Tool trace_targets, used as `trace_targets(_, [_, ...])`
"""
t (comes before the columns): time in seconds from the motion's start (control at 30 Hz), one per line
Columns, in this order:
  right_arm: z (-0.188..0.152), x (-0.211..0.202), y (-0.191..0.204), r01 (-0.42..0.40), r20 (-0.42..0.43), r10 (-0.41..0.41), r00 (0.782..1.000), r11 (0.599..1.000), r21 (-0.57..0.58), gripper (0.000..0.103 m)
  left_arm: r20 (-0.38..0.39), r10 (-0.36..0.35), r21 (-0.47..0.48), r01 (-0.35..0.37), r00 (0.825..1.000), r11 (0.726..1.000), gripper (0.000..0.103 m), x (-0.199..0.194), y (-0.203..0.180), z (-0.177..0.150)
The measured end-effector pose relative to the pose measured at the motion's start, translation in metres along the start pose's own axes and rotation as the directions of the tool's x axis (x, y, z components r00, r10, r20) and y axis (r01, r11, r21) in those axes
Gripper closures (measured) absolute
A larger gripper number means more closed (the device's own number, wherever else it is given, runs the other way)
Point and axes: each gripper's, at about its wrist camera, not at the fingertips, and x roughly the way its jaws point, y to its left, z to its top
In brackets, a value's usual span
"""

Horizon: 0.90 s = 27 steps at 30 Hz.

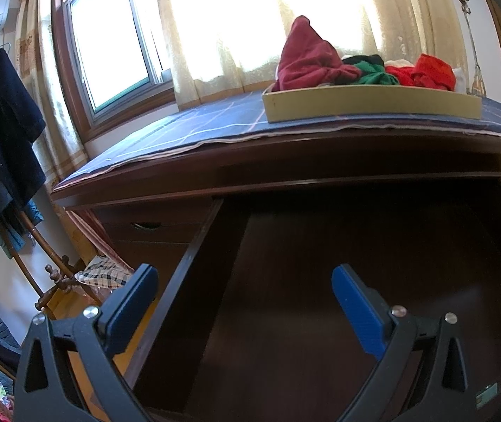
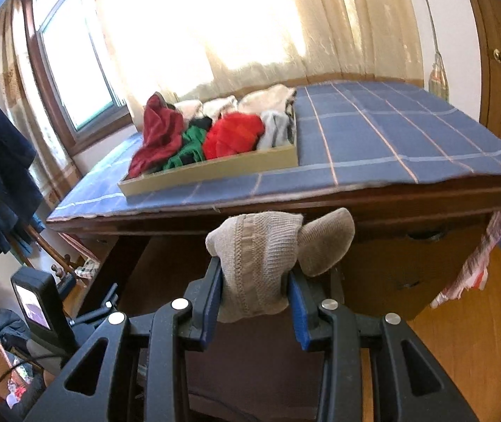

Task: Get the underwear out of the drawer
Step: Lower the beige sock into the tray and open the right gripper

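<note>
A dark wooden drawer stands pulled out below the desk top, and its inside looks dark and bare in the left wrist view. My left gripper hangs open over the drawer's left side wall with nothing between its blue pads. In the right wrist view my right gripper is shut on a beige knitted garment, held above the open drawer in front of the desk edge. A shallow cardboard tray on the desk top holds maroon, green, red and white garments.
A blue checked cloth covers the desk top, bare to the right of the tray. Behind it are curtains and a bright window. Dark clothes hang on a rack at the left. The left gripper's screen shows low left.
</note>
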Motion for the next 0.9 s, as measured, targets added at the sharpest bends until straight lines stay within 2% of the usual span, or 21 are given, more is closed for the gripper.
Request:
trace_targets(0.5, [0.071, 0.013, 0.023, -0.024, 0.097, 0.033, 0.995, 0.996, -0.091, 0.066, -0.012, 0.009, 0.01, -0.009, 1.0, 1.0, 0.002, 0.004, -0.003, 0.001])
trace_targets(0.77, [0.113, 0.046, 0.039, -0.036, 0.107, 0.051, 0.993, 0.99, -0.139, 0.066, -0.009, 0.015, 0.022, -0.015, 1.0, 1.0, 0.002, 0.004, -0.005, -0.001])
trace_targets(0.9, [0.134, 0.061, 0.043, -0.016, 0.121, 0.036, 0.992, 0.987, -0.159, 0.066, -0.009, 0.013, 0.022, -0.013, 1.0, 1.0, 0.002, 0.004, -0.005, -0.001])
